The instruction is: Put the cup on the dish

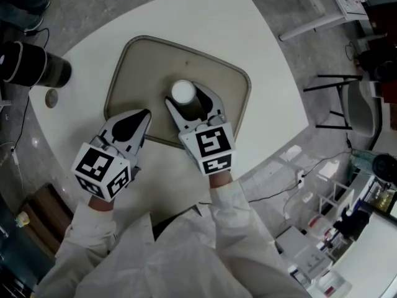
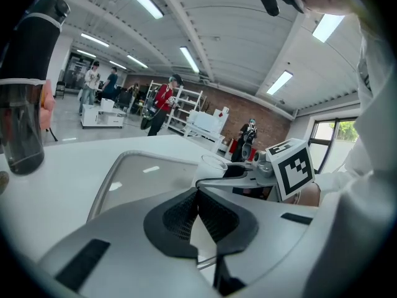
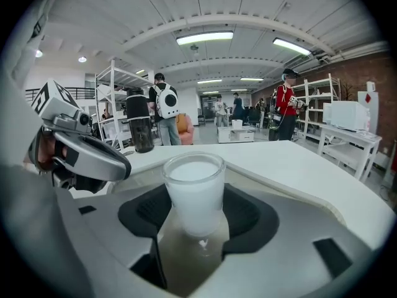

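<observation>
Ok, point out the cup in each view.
Head view: cup at centre, white top showing.
Left gripper view: cup small, just right of centre.
Right gripper view: cup close up, dead centre.
Shared landmark: the dish, below the cup in every view.

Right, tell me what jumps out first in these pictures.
The white cup, clamped between the right gripper's jaws over the middle of the beige dish on the white table. Next, the left gripper, shut and empty, over the dish's near left edge, and a black bottle at the table's far left.
</observation>
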